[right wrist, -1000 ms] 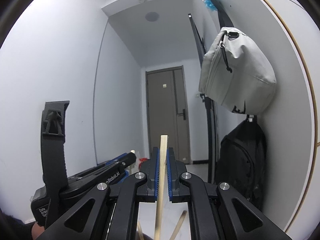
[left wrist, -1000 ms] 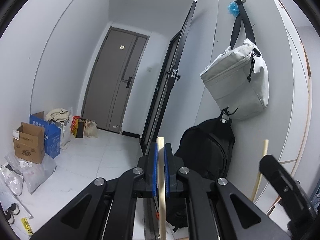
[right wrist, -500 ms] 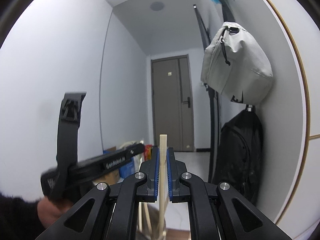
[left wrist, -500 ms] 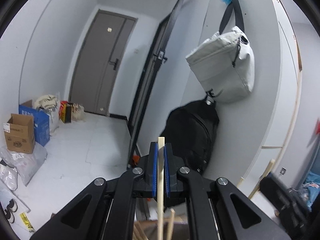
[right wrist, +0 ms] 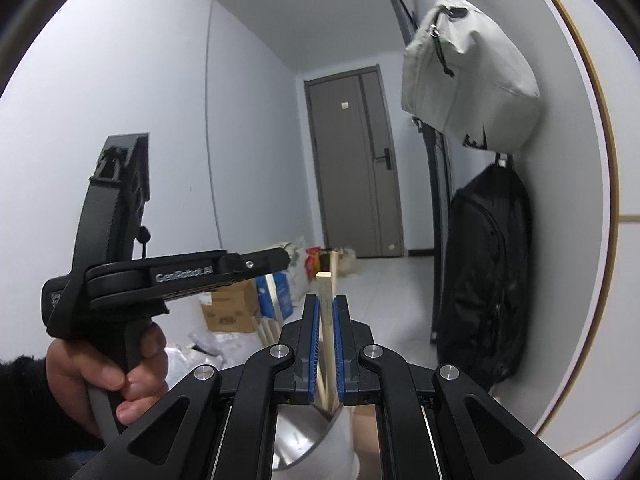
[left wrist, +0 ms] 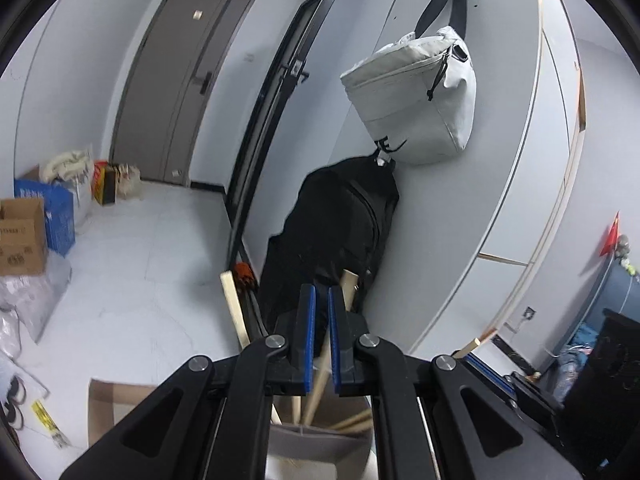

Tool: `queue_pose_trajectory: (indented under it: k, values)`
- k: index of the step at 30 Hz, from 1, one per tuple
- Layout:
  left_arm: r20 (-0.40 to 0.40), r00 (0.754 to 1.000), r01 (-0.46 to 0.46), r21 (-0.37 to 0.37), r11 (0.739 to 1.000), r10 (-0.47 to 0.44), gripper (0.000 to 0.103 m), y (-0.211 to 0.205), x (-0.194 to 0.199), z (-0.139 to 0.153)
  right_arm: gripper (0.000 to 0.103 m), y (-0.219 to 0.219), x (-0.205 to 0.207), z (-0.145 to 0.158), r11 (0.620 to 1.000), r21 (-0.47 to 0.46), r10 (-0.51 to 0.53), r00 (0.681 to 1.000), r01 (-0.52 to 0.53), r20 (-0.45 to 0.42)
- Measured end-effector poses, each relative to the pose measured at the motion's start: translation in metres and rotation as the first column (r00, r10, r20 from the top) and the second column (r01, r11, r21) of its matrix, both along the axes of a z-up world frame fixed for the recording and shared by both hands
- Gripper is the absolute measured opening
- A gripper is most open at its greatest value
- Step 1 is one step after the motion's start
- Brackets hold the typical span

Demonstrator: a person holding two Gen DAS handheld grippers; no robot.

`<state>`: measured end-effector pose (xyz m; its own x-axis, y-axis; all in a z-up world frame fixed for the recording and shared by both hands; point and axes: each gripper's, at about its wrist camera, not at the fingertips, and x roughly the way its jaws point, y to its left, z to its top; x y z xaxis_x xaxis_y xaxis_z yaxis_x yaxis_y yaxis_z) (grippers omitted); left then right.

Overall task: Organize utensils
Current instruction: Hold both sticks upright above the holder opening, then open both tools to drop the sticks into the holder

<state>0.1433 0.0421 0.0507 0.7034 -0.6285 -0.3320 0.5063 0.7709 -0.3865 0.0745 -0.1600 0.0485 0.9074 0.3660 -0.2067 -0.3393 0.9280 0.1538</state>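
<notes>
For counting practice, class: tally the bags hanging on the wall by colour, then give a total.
Grey bag: 1
Black backpack: 1
Total: 2

Left gripper [left wrist: 322,336] at 6 o'clock, blue pads nearly together with a narrow gap. Wooden chopsticks [left wrist: 320,372] stand in a grey holder [left wrist: 316,442] below the jaws; one stick shows within the gap, contact with the pads not determinable. Another stick [left wrist: 236,308] leans out toward 9 o'clock. Black backpack [left wrist: 340,216] at centre; grey bag [left wrist: 416,100] hangs at 1 o'clock. Cardboard boxes [left wrist: 20,236] at 9 o'clock.
</notes>
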Motion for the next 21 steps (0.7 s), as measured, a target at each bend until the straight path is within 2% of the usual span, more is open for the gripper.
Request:
queue_pose_trajectory:
  k: [5,10,12,13,14,15,16,18,21]
  values:
    - [-0.036,0.999,0.004,0.012,1.0,-0.004,0.002,0.005,-0.002,-0.001,0.006,-0.002,0.007,-0.001,0.999,0.013,0.036,0.997,-0.035,-0.067]
    - [-0.034,0.999,-0.017,0.001,1.0,0.017,0.002,0.013,-0.014,0.008,0.009,0.0,0.02,-0.002,0.996,0.029,0.084,0.988,-0.081,-0.128]
    - [-0.036,0.999,-0.023,0.012,1.0,0.023,0.002,0.014,-0.017,0.01,0.014,-0.001,0.021,-0.002,0.997,0.027,0.078,0.987,-0.075,-0.14]
    - [-0.033,0.999,-0.028,0.02,0.999,0.029,0.003,0.013,-0.019,0.012,0.023,-0.002,0.02,-0.002,0.996,0.036,0.081,0.986,-0.077,-0.149]
    - [-0.031,0.999,-0.032,0.026,0.999,0.033,0.006,0.014,-0.021,0.014,0.035,-0.003,0.019,-0.002,0.995,0.05,0.088,0.984,-0.081,-0.156]
    - [-0.03,0.999,-0.039,0.031,0.999,0.04,0.016,0.015,-0.023,0.016,0.041,-0.006,0.016,-0.001,0.995,0.063,0.089,0.984,-0.08,-0.155]
    - [-0.029,0.998,-0.05,0.033,0.998,0.051,0.021,0.016,-0.025,0.018,0.046,-0.008,0.012,0.001,0.995,0.069,0.084,0.985,-0.075,-0.15]
    - [-0.021,0.997,-0.071,0.01,0.997,0.071,0.036,0.023,-0.033,0.023,0.047,-0.012,0.004,0.006,0.994,0.076,0.083,0.986,-0.073,-0.141]
    - [-0.028,0.993,-0.112,0.026,0.993,0.113,0.045,0.031,-0.045,0.027,0.06,-0.018,-0.009,0.013,0.994,0.086,0.082,0.989,-0.071,-0.127]
